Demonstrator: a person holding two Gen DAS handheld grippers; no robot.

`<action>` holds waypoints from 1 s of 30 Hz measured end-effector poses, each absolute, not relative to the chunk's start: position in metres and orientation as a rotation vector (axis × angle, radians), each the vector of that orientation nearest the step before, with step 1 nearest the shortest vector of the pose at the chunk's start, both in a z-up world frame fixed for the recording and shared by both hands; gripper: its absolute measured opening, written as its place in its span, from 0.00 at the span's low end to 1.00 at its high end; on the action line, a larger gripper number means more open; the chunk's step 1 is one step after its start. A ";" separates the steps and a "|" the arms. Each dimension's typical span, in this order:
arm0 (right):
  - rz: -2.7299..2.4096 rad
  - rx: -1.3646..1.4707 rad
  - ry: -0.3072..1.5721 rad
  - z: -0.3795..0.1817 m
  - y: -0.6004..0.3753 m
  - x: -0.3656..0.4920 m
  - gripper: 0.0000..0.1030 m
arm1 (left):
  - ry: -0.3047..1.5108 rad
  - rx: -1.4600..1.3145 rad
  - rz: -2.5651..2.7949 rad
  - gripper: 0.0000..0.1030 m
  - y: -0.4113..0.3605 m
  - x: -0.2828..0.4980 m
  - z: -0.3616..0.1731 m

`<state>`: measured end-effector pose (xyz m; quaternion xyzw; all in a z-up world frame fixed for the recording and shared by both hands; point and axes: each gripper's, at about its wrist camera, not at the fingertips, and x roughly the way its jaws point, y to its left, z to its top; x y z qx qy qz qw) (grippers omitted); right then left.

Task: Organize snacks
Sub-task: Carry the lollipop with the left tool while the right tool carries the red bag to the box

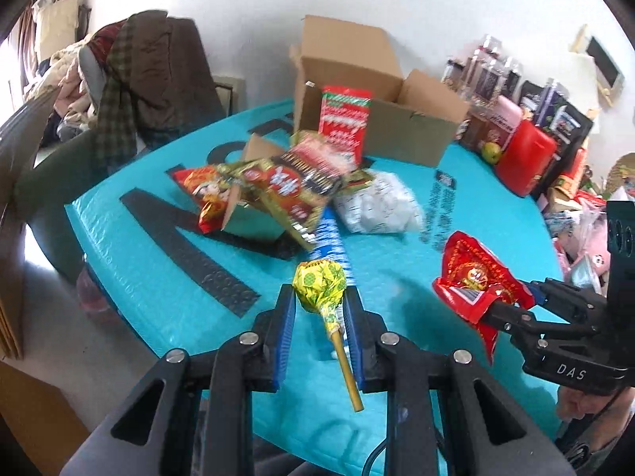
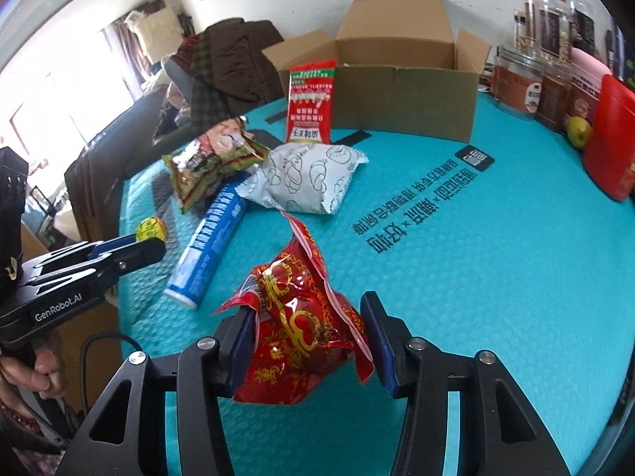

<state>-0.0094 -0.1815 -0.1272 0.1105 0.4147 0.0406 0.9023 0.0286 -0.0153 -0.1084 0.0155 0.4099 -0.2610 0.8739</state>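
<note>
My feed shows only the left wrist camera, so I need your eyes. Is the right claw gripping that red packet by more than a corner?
Observer: Yes. In the right wrist view the red packet sits between both pads of the right claw, crumpled, and hangs clear of the teal table.
Operator: Anything inside the cardboard box?
Observer: From the right wrist view the cardboard box stands open at the top, but its floor is hidden.
Operator: What is the blue thing behind my lollipop?
Observer: A blue and white tube lying on the table, one end under the white pouch. The lollipop is held in the left claw.
</note>
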 end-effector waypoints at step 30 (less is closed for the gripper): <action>0.042 0.230 0.563 0.002 -0.225 -0.016 0.49 | 0.590 0.042 -0.747 0.24 -0.087 0.052 0.009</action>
